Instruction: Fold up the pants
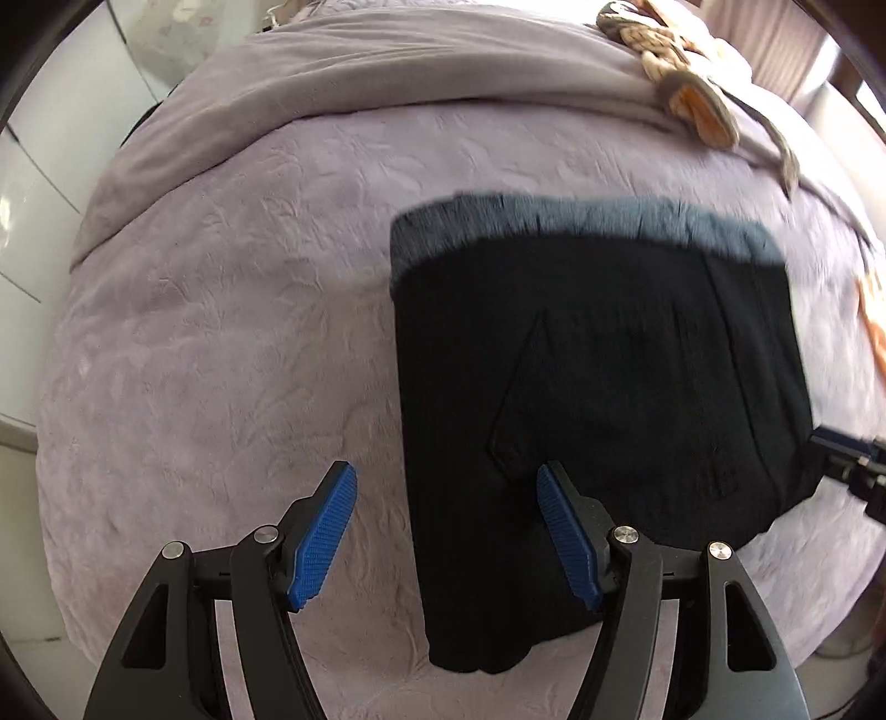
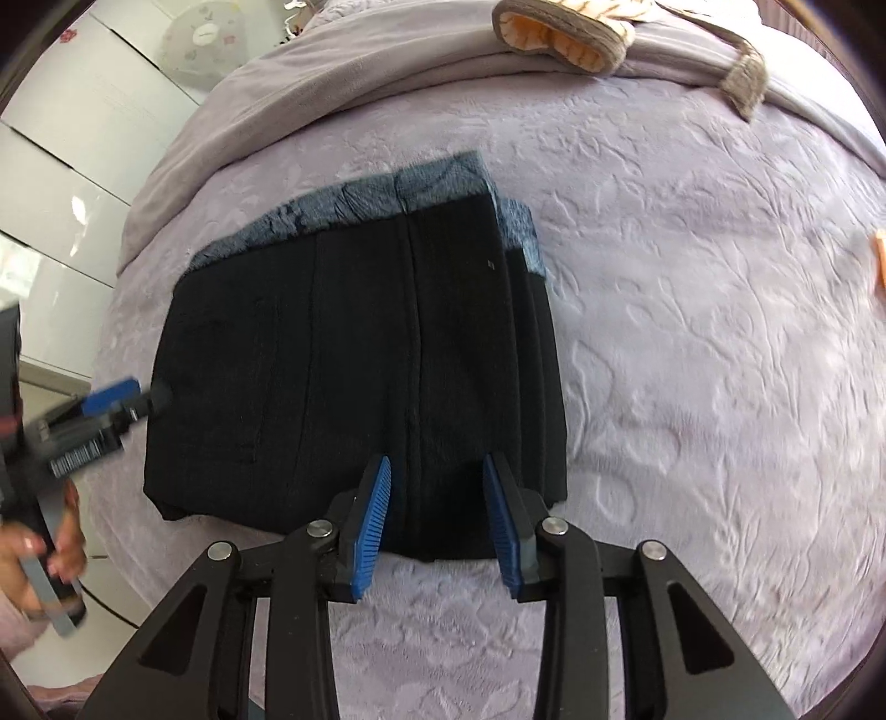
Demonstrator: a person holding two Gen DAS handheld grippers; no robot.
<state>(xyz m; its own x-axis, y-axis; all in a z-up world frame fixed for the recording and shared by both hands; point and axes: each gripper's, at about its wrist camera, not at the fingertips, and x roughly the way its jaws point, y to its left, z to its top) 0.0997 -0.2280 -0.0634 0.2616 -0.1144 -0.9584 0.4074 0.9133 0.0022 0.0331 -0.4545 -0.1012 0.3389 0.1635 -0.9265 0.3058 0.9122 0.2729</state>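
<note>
Black pants (image 1: 598, 399) lie folded into a compact stack on the lilac bedspread (image 1: 221, 360), with a grey-blue inner edge showing along the far side. My left gripper (image 1: 446, 498) is open and empty, hovering over the stack's near left edge. In the right wrist view the same pants (image 2: 343, 365) lie flat, layered at their right side. My right gripper (image 2: 437, 487) is open and empty above the stack's near edge. The left gripper also shows in the right wrist view (image 2: 111, 404), held by a hand at the stack's left edge.
A rolled lilac blanket (image 1: 360, 83) lies along the far side of the bed. A beige and orange garment (image 2: 565, 27) lies on it. White cabinets (image 2: 66, 166) stand beyond the bed's left side. An orange item (image 2: 880, 266) lies at the right edge.
</note>
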